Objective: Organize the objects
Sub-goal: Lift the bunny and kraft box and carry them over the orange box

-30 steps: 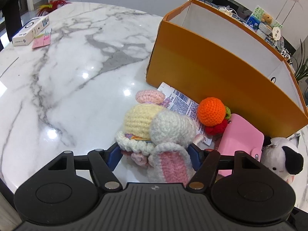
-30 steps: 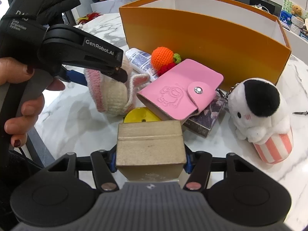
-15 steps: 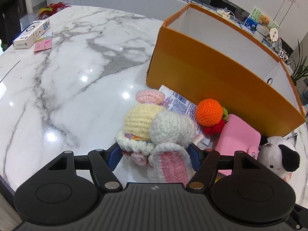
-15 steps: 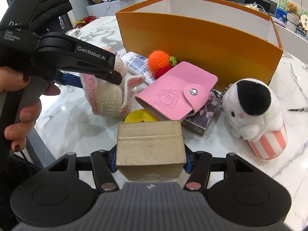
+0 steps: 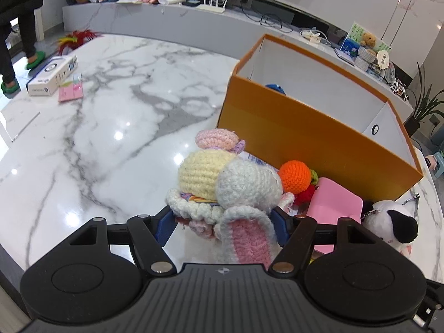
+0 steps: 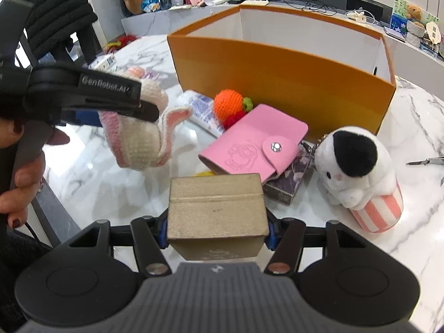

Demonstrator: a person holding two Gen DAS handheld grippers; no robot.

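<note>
Your left gripper (image 6: 144, 108) is matte black with white "GenRobot.AI" lettering at nine o'clock in the right wrist view. Your left hand (image 6: 19, 166) shows bare skin, dark red nail polish. Both grippers have blue pads, round silver pivot screws.

yellow disc (image 6: 206, 172): mostly hidden behind cardboard box (image 6: 217, 216). blue item (image 5: 275, 88) inside orange box (image 5: 319, 136): only its top shows above the wall. patterned box (image 6: 288, 188) partly under pink wallet (image 6: 254, 144). printed packet (image 5: 256, 161) largely covered by crochet doll (image 5: 222, 188).
</note>
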